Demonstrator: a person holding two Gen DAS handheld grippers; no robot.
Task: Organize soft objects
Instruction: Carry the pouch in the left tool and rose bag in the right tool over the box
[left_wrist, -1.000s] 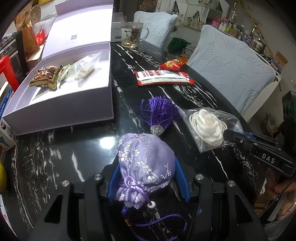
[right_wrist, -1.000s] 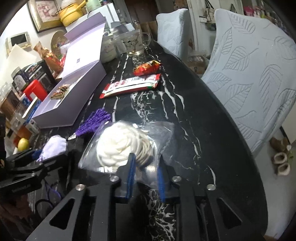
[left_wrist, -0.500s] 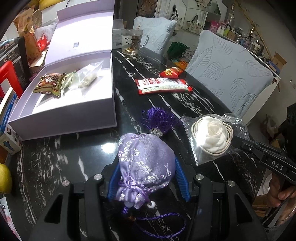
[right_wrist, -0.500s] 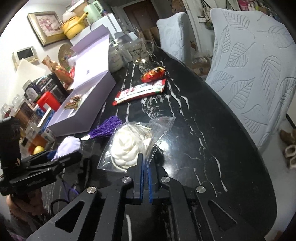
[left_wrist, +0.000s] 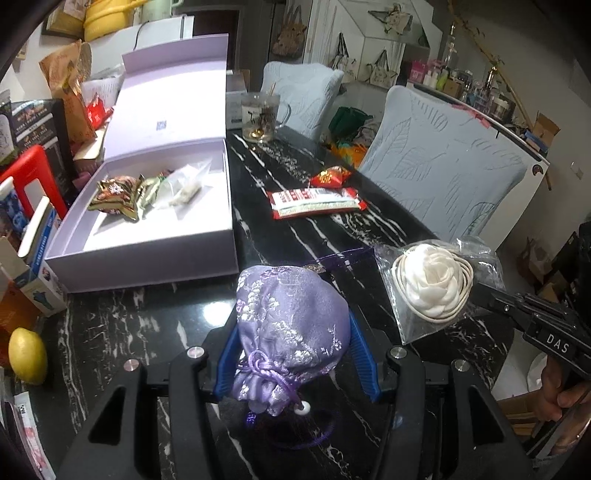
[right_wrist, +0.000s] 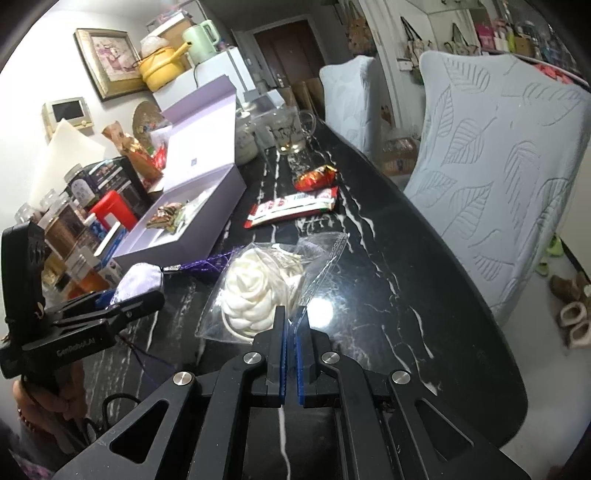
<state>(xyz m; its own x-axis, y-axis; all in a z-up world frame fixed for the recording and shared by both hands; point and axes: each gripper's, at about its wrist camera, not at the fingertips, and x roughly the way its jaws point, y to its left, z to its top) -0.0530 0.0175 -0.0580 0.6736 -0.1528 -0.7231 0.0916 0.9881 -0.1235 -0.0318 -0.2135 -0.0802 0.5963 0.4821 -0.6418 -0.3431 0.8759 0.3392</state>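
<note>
Looking along our left tool (left_wrist: 293, 354), we see it clenched on the lilac brocade pouch (left_wrist: 291, 325), blue pads pressing its puffed sides, drawstring knot toward us, tassel cord trailing ahead over the black veined surface (left_wrist: 155, 325). Beyond sits the open pale box (left_wrist: 147, 258), stiff card walls, already holding crinkly foil sachets (left_wrist: 118, 195). At right our other tool (left_wrist: 491, 299) pinches a clear bag (left_wrist: 413, 325) with a white fabric rose (left_wrist: 432, 284). We judge the step to be carrying both to the box; we would keep the pouch high enough to clear the near wall and mind the dangling cord.

Looking along our right tool (right_wrist: 291, 325), its pads are clamped flat on the thin slippery film of the clear bag (right_wrist: 321, 262), the rose (right_wrist: 247, 291) bunched just ahead, off the surface as far as we can tell. Film slides easily, so we would hold firm and move smoothly. Red snack packets (right_wrist: 295, 208) lie beyond, well apart from the box (right_wrist: 188, 236).
</note>
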